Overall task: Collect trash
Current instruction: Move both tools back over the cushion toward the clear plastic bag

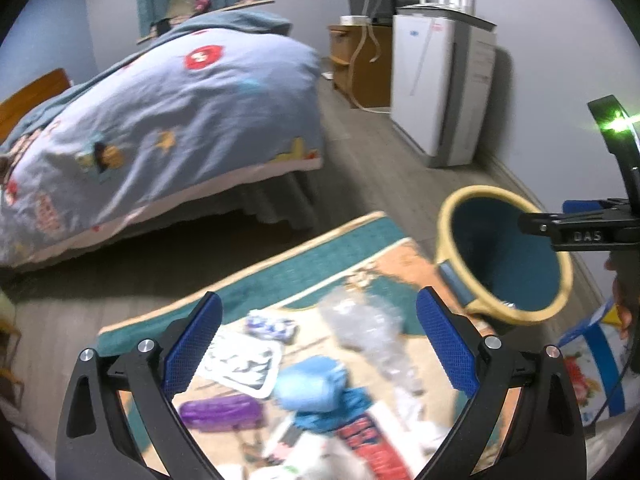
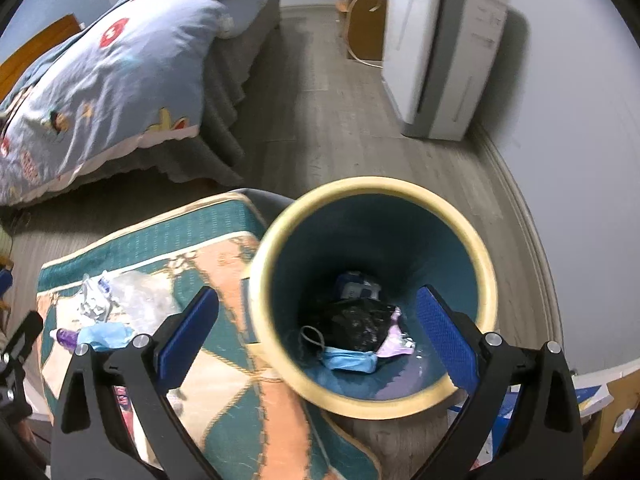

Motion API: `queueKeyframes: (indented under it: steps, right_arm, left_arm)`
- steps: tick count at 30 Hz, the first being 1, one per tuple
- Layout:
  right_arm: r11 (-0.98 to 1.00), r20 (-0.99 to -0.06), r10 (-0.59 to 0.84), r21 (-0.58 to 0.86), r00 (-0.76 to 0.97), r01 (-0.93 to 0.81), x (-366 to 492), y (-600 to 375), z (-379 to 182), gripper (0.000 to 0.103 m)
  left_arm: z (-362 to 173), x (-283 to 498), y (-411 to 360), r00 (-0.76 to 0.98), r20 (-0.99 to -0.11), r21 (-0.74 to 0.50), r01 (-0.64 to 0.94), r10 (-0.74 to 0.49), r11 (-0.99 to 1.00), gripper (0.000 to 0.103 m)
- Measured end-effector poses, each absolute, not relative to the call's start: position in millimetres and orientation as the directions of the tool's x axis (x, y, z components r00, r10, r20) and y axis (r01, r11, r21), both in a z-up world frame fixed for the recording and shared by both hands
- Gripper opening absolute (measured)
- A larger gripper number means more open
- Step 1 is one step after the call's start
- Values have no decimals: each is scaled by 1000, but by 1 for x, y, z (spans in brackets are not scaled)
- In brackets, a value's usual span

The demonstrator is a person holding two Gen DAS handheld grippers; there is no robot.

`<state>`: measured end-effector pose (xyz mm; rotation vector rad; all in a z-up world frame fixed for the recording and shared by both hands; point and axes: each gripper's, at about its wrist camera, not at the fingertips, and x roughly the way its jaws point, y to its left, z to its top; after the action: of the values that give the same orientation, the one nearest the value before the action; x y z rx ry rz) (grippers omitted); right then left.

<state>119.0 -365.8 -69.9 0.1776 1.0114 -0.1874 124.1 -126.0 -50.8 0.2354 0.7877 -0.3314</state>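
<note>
While the right claw [image 2: 316,340] hangs wide and empty over the cream-rimmed teal waste bin [image 2: 276,320], the left claw [image 1: 318,344], equally wide and empty, is nearer the crumpled clear plastic bottle [image 1: 368,332] lying directly below it on the patterned worktop cloth [image 1: 280,264].

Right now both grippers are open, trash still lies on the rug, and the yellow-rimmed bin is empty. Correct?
Not quite: the bin is not empty. The right wrist view shows a black bag and a blue face mask at its bottom. The rest holds.
</note>
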Motion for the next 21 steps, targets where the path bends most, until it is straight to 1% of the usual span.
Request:
queueKeyframes:
  steps: [4, 7, 15, 21]
  right_arm:
    - [982, -854, -49, 53, 518, 180, 126, -338, -71, 97]
    - [986, -861, -25, 64, 507, 157, 133, -323, -75, 97]
    - [986, -883, 67, 130, 465, 106, 159, -282, -91, 97]
    - [997, -899, 71, 77, 431, -4, 178, -244, -105, 97]
  left_arm:
    - [-54, 125, -97, 661, -734, 103, 336, -157, 936, 96]
    - [-56, 124, -77, 658, -739, 101, 322, -146, 941, 96]
    - [-67, 148, -37, 640, -764, 109, 261, -87, 959, 96]
    - [-80, 165, -23, 622, -781, 151, 261, -47, 954, 96]
